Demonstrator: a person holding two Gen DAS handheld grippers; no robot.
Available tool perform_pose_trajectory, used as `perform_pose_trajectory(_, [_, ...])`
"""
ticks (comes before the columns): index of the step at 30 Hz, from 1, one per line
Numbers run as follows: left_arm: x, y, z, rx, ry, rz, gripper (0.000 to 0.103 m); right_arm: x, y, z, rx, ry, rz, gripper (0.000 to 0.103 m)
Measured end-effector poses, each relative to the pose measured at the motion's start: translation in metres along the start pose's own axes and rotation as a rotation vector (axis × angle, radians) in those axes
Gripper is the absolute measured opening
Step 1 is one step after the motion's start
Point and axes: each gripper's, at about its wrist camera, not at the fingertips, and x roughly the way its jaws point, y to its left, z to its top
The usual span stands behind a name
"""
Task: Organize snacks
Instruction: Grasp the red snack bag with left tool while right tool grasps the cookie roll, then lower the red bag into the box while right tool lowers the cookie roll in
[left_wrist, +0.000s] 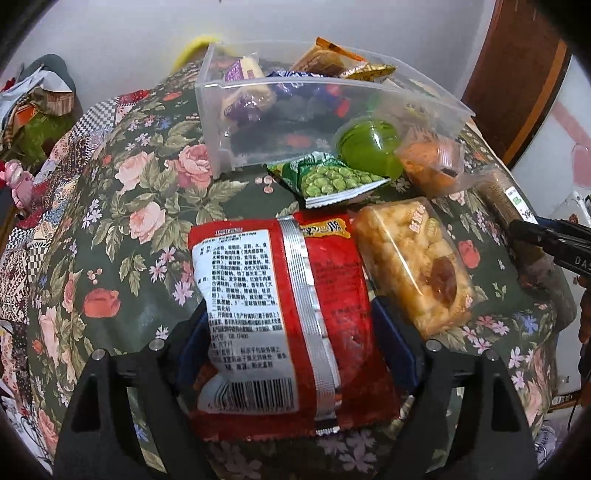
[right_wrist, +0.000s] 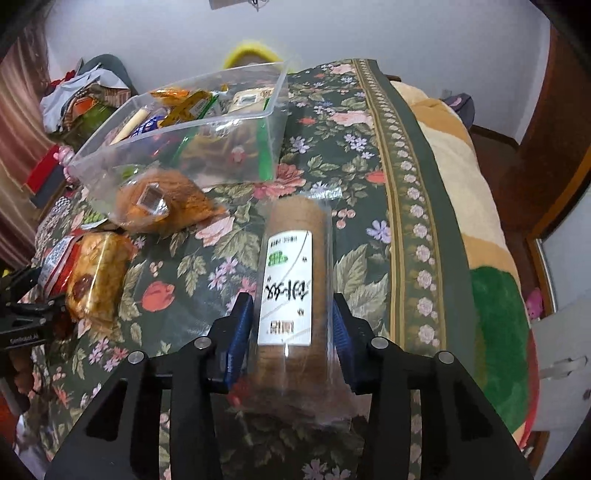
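A clear plastic bin (left_wrist: 236, 122) holding several wrapped snacks stands at the far side of the floral cloth; it also shows in the right wrist view (right_wrist: 177, 147). My left gripper (left_wrist: 291, 332) has its blue pads on both sides of a red snack packet (left_wrist: 284, 306), gripping it. My right gripper (right_wrist: 291, 328) has its pads against a brown roll of biscuits (right_wrist: 295, 280) in clear wrap with a white label. Beside the bin lie a green pea packet (left_wrist: 328, 181), a green jelly cup (left_wrist: 369, 147), an orange bun (right_wrist: 166, 203) and a golden pastry (left_wrist: 413, 258).
The floral cloth (left_wrist: 129, 206) covers a raised surface that drops off at the left. A striped blanket (right_wrist: 461, 184) lies along the right side. Clothes and clutter (right_wrist: 81, 99) are piled at the far left. A wooden door (left_wrist: 517, 74) stands at the right.
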Motion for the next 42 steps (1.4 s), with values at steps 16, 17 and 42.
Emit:
perform_pose_trajectory(16, [-0.031, 0.018, 0.015, -0.021, -0.126, 0.035, 0.068, 0.001, 0.005, 0.004, 0.001, -0.038, 0.007, 0.035])
perform_pose_trajectory(17, [-0.036, 0.018, 0.019, -0.023, -0.141, 0.034, 0.068, -0.002, 0.006, 0.006, 0.001, -0.048, 0.008, 0.035])
perform_pose_trajectory(42, [-0.074, 0.019, 0.144, -0.075, -0.329, -0.059, 0.068, -0.047, 0.046, 0.111, -0.066, -0.323, 0.074, 0.035])
